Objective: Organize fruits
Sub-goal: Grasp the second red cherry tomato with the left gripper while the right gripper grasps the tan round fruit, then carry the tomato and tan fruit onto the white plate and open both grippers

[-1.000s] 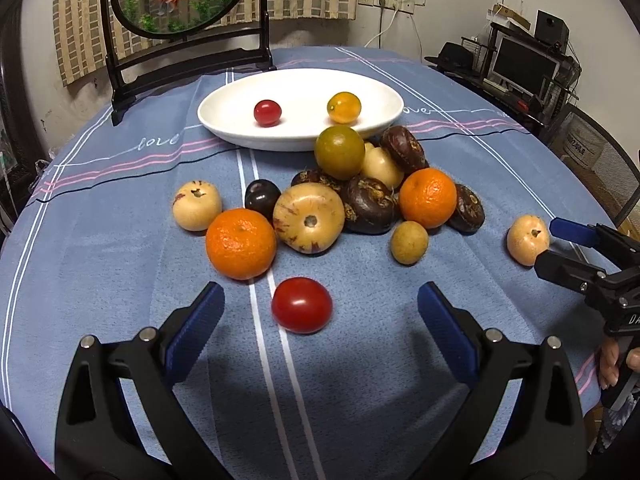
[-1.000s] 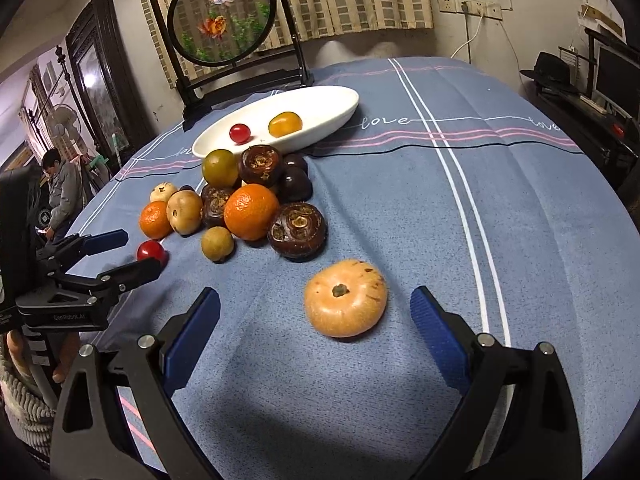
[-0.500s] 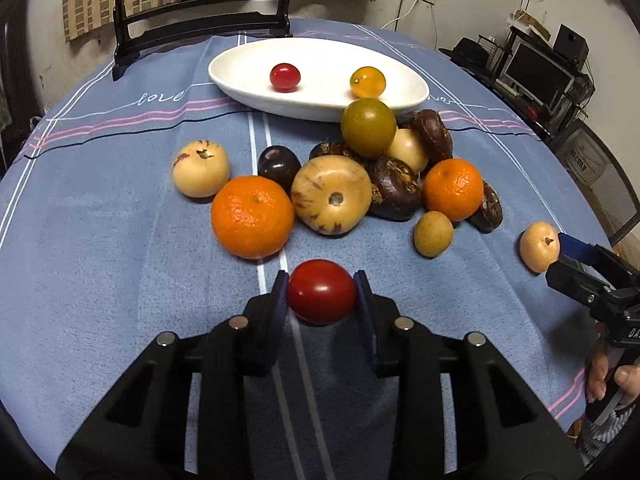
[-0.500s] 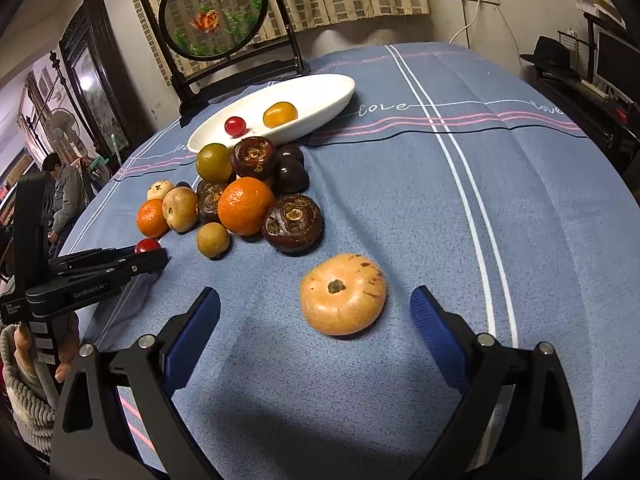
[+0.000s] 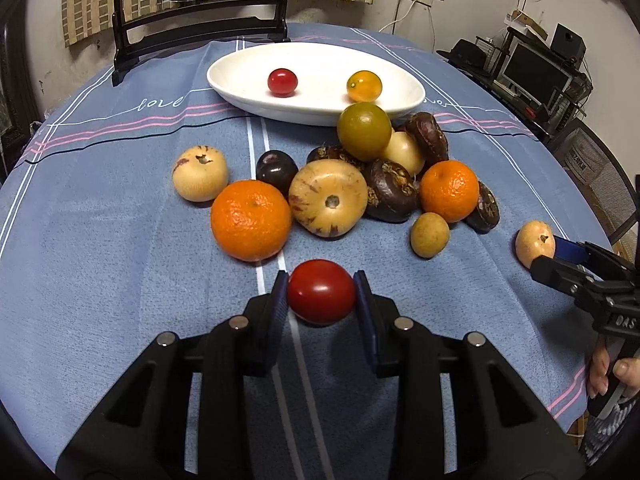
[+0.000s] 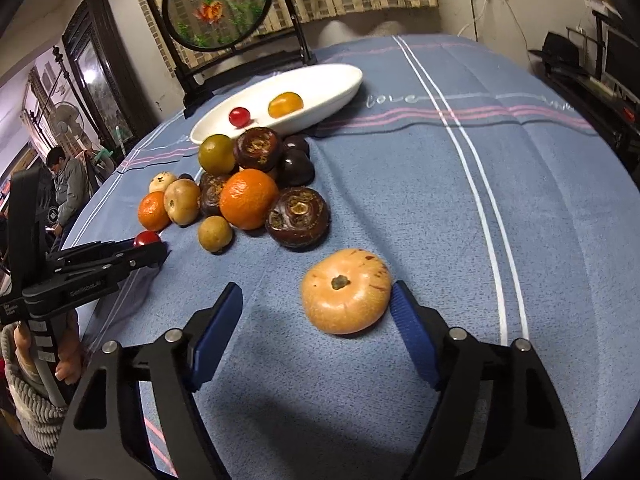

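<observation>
My left gripper point(image 5: 320, 286) is shut on a red tomato point(image 5: 321, 300) just above the blue tablecloth, in front of the fruit pile; the right wrist view shows the same tomato point(image 6: 146, 237) at its left edge. My right gripper point(image 6: 316, 296) straddles a pale orange round fruit point(image 6: 346, 292), and its jaws are closing. The right pad touches the fruit and the left pad stands apart from it. Beyond the pile a white oval plate point(image 5: 240, 80) holds a small red tomato point(image 5: 282, 82) and a yellow one point(image 5: 364, 86).
The pile holds two oranges point(image 5: 251, 221), dark brown fruits point(image 5: 390, 196), pale fruits point(image 5: 328, 204) and a green tomato point(image 5: 364, 131). A black-framed round screen point(image 5: 200, 28) stands behind the plate. A mesh chair point(image 5: 600, 176) is at the right, and a seated person point(image 6: 64, 184) at the far left.
My left gripper closed from wide open onto the red tomato. My right gripper's jaws narrowed around the pale orange fruit. Neither hand travelled much.
</observation>
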A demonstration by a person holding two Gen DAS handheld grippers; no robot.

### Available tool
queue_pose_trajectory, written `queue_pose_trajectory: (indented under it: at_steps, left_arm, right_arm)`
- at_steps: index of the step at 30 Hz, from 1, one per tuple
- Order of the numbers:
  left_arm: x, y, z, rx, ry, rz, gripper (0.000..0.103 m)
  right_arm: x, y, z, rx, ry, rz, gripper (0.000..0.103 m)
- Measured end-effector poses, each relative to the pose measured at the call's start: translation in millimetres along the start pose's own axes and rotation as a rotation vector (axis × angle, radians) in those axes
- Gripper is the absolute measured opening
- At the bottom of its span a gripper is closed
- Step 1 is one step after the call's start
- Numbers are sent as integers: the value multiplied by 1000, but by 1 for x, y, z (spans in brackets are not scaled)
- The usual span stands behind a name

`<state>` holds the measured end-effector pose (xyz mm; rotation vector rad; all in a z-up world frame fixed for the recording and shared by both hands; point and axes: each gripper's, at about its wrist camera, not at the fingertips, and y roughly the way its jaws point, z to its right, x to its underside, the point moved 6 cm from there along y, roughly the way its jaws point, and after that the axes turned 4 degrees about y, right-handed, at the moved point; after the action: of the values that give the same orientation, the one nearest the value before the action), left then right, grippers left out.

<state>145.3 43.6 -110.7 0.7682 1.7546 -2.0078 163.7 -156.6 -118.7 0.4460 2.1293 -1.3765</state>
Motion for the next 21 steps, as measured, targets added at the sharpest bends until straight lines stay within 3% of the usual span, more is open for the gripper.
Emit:
queue_pose_trajectory:
  at_steps: [6, 12, 21]
  left_arm:
    - [0, 2, -2, 7, -4, -5, 33]
    - [0, -4, -3, -11, -1, 27, 33]
    - [-2, -14, -3, -46, 2, 67, 33]
  right_arm:
    - [-4, 6, 7, -11, 22, -26, 64]
    - [-2, 8, 2, 37, -67, -51, 47]
    - [-3, 5, 3, 16, -57, -32, 46]
